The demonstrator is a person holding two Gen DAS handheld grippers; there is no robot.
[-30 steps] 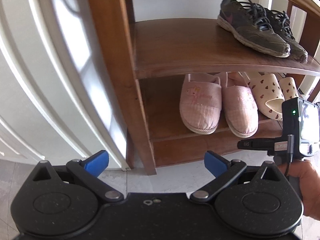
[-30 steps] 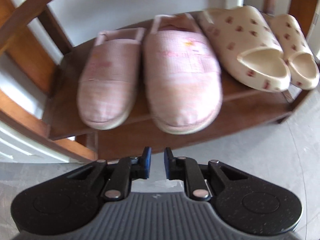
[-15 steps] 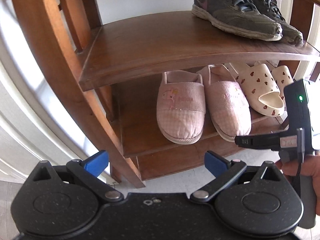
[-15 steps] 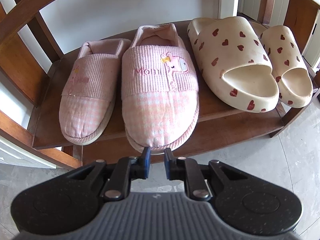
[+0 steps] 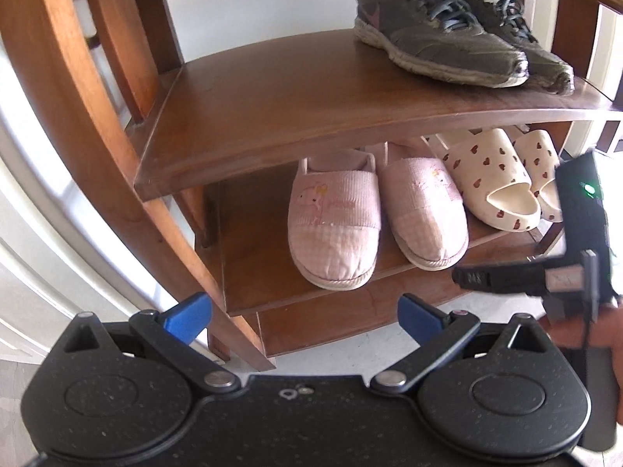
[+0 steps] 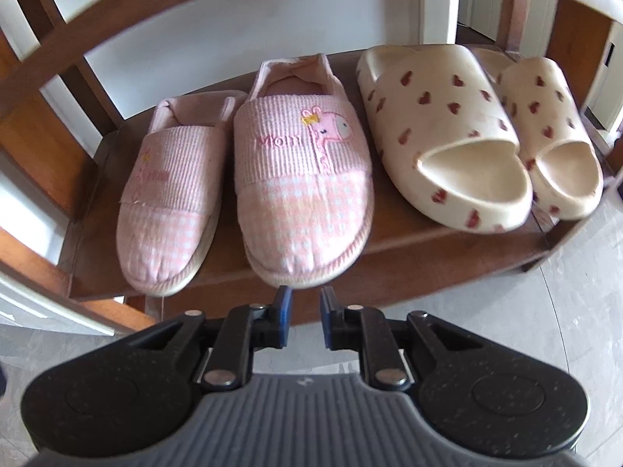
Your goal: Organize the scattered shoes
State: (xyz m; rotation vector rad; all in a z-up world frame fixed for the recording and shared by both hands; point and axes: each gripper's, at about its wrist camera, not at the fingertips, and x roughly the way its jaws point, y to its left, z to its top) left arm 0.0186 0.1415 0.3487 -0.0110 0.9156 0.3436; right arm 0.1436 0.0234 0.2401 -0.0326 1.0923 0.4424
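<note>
Left wrist view looks down over the left gripper [image 5: 303, 311], whose blue-padded fingers [image 5: 187, 313] stand spread wide apart with nothing between them, hanging before a dark brown wooden shoe rack [image 5: 296, 116] with smooth, curved shelves. At about one o'clock on the upper shelf sits a pair of worn grey sneakers [image 5: 447, 43], laced, with scuffed pale soles, side by side and touching. Below, on the lower shelf [image 5: 249, 257], a pair of pink slippers [image 5: 335, 218] of soft ribbed and checked fabric lies toes outward at twelve o'clock, and just to their right at two o'clock a pair of cream slides [image 5: 494, 179], smooth moulded foam dotted with small red hearts. At three o'clock a hand [image 5: 595, 334] holds the black handle of the other tool. Right wrist view shows the right gripper [image 6: 303, 311] nearly clenched, its blue pads a narrow slit apart and gripping nothing, hovering just before the rounded toe of the right pink slipper [image 6: 307, 202], which carries an embroidered giraffe and the word "Mom". The left pink slipper [image 6: 171, 202] lies at eleven o'clock, close beside it, set slightly further back. The heart-print slides fill the one to two o'clock area, open toes facing out. Pale grey floor tiles [image 6: 486, 303] lie beneath the rack.
</note>
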